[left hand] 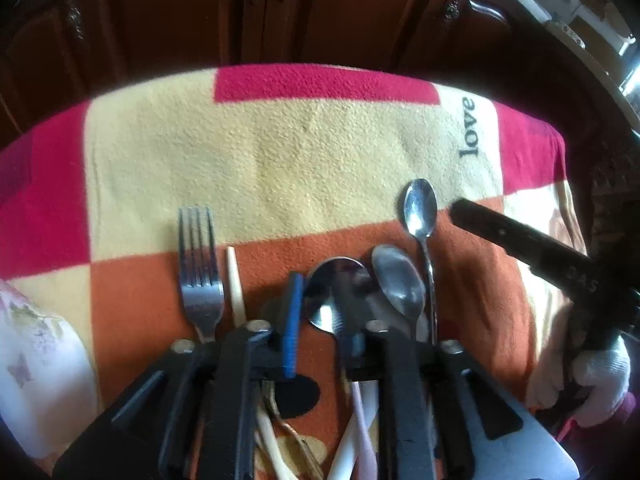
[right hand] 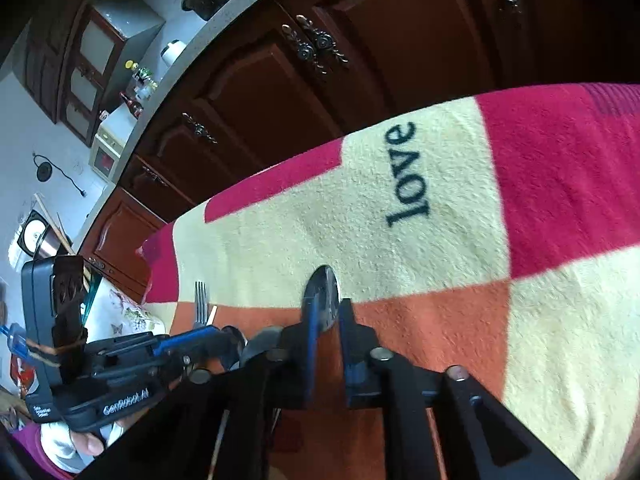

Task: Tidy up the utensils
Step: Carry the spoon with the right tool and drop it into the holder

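Left gripper (left hand: 320, 312) jaws apart over a large spoon (left hand: 334, 280), not clamping it. Right gripper (right hand: 328, 320) slightly open around a teaspoon (right hand: 322, 284) bowl; grip unclear. Fork (left hand: 199, 268) lies left on blanket (left hand: 280, 152).

Fork (left hand: 200, 276) left on the blanket (left hand: 280, 152), three spoons side by side right, small spoon (left hand: 420, 208) rightmost, cabinets (left hand: 320, 12) behind

Blanket (left hand: 280, 152) beyond the fork (left hand: 199, 272) and spoons (left hand: 400, 280) lies open.
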Demonstrator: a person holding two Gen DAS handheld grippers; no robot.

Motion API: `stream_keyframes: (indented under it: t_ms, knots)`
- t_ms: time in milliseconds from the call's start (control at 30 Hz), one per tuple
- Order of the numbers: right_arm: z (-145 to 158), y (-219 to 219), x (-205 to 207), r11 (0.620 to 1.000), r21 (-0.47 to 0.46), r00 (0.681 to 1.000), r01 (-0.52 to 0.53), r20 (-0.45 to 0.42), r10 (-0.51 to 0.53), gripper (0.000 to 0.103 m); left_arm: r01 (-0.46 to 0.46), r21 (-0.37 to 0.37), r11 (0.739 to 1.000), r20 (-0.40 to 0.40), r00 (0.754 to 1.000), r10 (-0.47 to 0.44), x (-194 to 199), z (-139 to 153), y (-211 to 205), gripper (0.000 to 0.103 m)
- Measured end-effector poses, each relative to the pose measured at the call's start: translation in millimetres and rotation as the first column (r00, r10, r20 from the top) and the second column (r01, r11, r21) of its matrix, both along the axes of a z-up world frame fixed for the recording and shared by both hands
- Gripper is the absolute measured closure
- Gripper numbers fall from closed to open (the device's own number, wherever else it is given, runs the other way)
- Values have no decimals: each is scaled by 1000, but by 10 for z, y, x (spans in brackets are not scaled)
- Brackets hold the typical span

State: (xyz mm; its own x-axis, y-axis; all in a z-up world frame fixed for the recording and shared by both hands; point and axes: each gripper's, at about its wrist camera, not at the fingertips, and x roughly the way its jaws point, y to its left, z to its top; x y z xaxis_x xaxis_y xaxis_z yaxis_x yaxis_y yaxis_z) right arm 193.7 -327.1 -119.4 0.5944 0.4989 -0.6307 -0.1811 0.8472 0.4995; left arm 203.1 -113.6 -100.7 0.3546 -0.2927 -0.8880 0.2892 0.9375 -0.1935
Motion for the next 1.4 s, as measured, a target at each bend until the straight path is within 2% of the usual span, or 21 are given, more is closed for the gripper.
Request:
stream_keyframes:
  t_ms: [33, 200, 233, 267, 333, 367, 433, 733, 1000, 1400]
  knots:
    - [-13, 14, 34, 1000, 4, 1000, -7, -6, 7, 82, 1, -7, 1000, -14, 1000, -1, 10, -27, -9, 74]
    - [-124, 113, 190, 999, 12, 999, -30, -14, 30, 82, 3, -6, 1000, 4, 1000, -3, 2, -50, -65, 75]
    - [-135, 120, 199, 999, 16, 999, -30, -10, 30, 83, 4, -8, 1000, 5, 1000, -4, 3, -48, -70, 81]
    - [-136, 123, 202, 1000, 10, 1000, -26, -11, 26, 92, 4, -9, 1000, 5, 1000, -4, 3, -48, -69, 88]
    - [-126, 95, 164, 1000, 28, 1000, -15, -12, 15, 100, -1, -14, 1000, 20, 1000, 1, -19, -9, -46, 95]
    - [-104, 72, 128, 999, 35, 1000, -10, -4, 10, 101, 2, -25, 1000, 27, 1000, -2, -40, 24, -34, 97]
    - [-28, 24, 4, 999, 37, 1000, 1, 22, -1, 101, 13, -25, 1000, 46, 999, -12, -102, 104, -1, 101]
    - [412, -69, -578, 1000, -13, 992, 14, 125, -12, 101, 56, -48, 997, 76, 996, -53, -463, 303, 19, 101]
    - [855, -43, -1025, 998, -56, 974, 42, 225, -29, 101, 74, -72, 995, 188, 980, -60, -851, 777, 194, 101]
    - [1362, 469, -1314, 996, -88, 953, -3, 301, 30, 101, 33, -73, 997, 276, 961, -11, -1246, 1269, 627, 101]
